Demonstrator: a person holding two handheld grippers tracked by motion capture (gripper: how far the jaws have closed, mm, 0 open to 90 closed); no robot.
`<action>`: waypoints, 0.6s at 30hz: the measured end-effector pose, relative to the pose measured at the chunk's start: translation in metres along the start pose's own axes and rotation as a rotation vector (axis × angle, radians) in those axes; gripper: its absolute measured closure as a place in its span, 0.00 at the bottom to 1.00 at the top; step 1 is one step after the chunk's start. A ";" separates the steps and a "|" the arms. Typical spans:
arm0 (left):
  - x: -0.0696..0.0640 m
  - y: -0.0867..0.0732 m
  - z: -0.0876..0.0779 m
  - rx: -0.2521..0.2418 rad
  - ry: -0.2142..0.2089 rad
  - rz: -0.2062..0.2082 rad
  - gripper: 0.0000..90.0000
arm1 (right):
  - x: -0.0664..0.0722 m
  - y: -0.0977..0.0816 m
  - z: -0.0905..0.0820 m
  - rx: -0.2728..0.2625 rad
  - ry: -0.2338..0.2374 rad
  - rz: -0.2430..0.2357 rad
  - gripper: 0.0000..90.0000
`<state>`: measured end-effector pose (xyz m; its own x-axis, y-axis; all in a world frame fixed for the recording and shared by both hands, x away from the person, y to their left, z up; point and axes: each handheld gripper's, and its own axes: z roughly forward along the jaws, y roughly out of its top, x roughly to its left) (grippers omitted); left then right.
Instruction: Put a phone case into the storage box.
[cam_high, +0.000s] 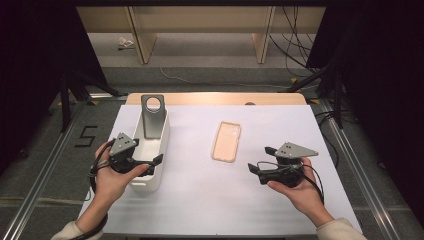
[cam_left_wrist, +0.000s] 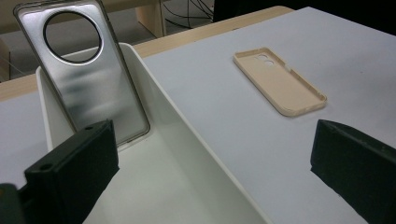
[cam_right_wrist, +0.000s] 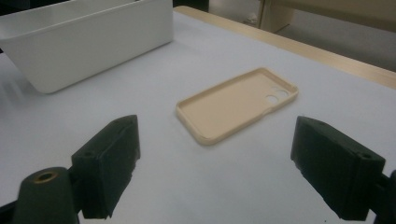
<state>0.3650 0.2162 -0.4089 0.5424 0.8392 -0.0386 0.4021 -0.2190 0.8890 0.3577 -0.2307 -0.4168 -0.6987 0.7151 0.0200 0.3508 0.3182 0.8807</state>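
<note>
A beige phone case (cam_high: 226, 141) (cam_left_wrist: 279, 80) (cam_right_wrist: 237, 103) lies hollow side up on the white table cover, near the middle. A grey phone case with a round camera hole (cam_high: 152, 115) (cam_left_wrist: 87, 65) leans upright against the far end inside the long white bin (cam_high: 161, 170) (cam_left_wrist: 187, 135) (cam_right_wrist: 88, 44). My left gripper (cam_high: 157, 165) (cam_left_wrist: 215, 175) hangs open over the bin's near right wall, one jaw inside and one outside, holding nothing. My right gripper (cam_high: 259, 160) (cam_right_wrist: 229, 170) is open just above the table, to the right of the beige case, pointing at it.
The white cover (cam_high: 210, 200) spans a wooden table whose far edge (cam_high: 215, 98) shows. Black stand legs (cam_high: 320, 75) and cables lie on the floor beyond. Wooden shelf legs (cam_high: 142, 40) stand at the back.
</note>
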 end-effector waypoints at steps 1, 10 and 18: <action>0.000 0.000 0.000 0.000 0.001 0.001 0.00 | 0.000 0.000 0.000 -0.001 0.000 0.001 0.18; 0.001 0.002 -0.001 -0.011 0.009 0.000 0.00 | 0.000 0.000 0.001 0.001 0.002 -0.002 0.18; 0.002 0.001 -0.001 -0.009 0.012 -0.007 0.01 | 0.004 0.005 0.007 0.014 0.013 -0.032 0.44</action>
<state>0.3655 0.2182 -0.4076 0.5311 0.8464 -0.0394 0.3994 -0.2090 0.8926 0.3611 -0.2214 -0.4155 -0.7180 0.6961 -0.0018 0.3366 0.3494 0.8744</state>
